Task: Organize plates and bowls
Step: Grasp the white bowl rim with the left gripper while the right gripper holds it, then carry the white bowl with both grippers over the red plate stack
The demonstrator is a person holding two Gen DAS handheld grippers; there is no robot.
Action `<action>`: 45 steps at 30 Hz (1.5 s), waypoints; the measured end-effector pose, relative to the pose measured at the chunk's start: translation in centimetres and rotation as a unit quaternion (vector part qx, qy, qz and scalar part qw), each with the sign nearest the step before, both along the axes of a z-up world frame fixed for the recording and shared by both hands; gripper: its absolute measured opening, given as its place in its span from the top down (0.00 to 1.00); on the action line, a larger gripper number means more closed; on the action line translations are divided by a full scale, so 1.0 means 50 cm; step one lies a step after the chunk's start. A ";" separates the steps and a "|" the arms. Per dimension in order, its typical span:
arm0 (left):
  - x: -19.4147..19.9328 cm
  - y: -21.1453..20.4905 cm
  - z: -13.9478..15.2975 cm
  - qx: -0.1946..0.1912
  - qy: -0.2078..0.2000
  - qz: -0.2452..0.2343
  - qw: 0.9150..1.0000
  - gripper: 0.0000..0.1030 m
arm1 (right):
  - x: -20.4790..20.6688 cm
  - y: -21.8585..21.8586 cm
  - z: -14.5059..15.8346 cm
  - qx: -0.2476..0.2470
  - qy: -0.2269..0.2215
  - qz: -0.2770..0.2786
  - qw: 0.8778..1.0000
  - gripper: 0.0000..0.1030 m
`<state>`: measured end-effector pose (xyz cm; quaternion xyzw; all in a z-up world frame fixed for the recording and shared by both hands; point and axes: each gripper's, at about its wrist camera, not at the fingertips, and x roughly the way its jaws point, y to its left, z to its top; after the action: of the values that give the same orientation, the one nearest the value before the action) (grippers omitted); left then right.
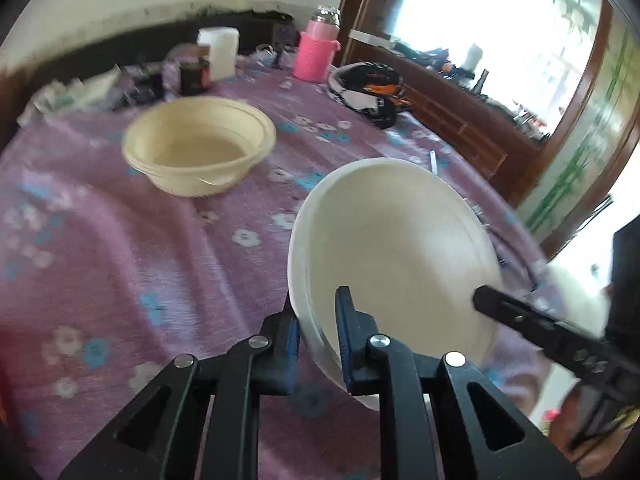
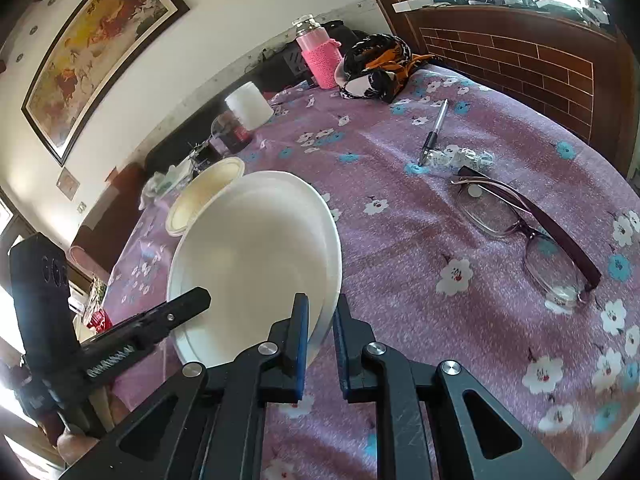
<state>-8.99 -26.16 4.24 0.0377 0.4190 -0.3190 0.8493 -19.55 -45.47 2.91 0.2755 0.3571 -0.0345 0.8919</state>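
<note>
- Wall: cream-white painted wall (image 2: pixel 224 36) with a stained grey strip along its lower edge.
- Wall decoration: dark-framed painting in yellow and orange tones (image 2: pixel 100 44), mounted on that wall.
- Window: large dark brown wood-framed window (image 1: pixel 500 32), strongly overexposed by daylight.
- Panelling: brown brick-pattern wooden panel (image 2: pixel 508 60) under the sill.
- Furniture: table covered with purple floral cloth (image 2: pixel 400 240).
- Seating: dark sofa (image 1: pixel 140 46) against the wall.

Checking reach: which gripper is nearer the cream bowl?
Left. The left gripper grips the white plate on the cream bowl side; the right gripper grips its far rim.
</note>
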 end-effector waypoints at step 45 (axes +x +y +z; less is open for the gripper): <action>-0.096 0.247 -0.001 0.062 -0.074 0.123 0.988 0.69 | 0.033 0.245 0.005 -0.012 -0.012 0.152 0.988 0.85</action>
<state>-13.81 -13.83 4.18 0.0619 0.3755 -0.1814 0.9068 -17.92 -33.23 3.18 0.2082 0.3833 0.1003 0.8942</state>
